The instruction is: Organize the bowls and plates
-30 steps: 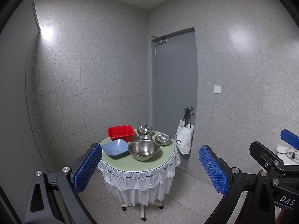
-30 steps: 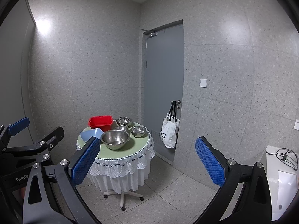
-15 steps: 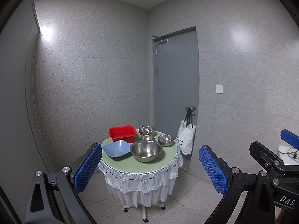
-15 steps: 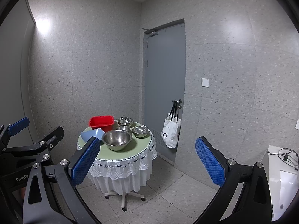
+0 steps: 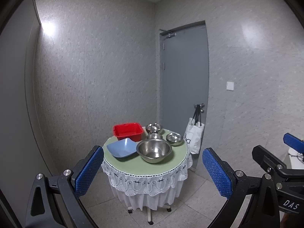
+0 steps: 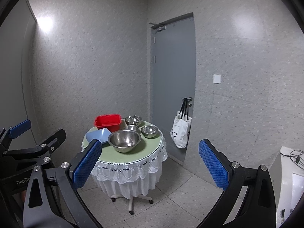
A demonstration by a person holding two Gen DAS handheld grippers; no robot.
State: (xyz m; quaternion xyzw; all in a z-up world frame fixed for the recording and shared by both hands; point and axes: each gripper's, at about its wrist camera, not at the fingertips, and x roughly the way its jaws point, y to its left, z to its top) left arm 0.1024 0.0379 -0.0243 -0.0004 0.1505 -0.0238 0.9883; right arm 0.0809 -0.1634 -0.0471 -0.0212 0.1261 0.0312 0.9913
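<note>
A small round table (image 5: 152, 168) with a green top and white lace skirt stands ahead in the room corner. On it sit a large steel bowl (image 5: 154, 150) at the front, three smaller steel bowls (image 5: 173, 138) behind it, a blue square plate (image 5: 122, 147) on the left and a red tub (image 5: 127, 131) at the back. My left gripper (image 5: 153, 172) is open and empty, well short of the table. My right gripper (image 6: 150, 163) is also open and empty, and the same large steel bowl (image 6: 124, 140) shows between its blue fingers (image 6: 212, 164).
A grey door (image 5: 183, 87) lies behind the table, with a white tote bag (image 5: 194, 138) hanging from its handle. Speckled grey walls close the corner. Tiled floor lies between me and the table. A white surface with cables (image 6: 292, 161) is at the far right.
Both views have drawn slightly closer to the table, which appears a little larger and lower right. Both grippers stay open and empty.
</note>
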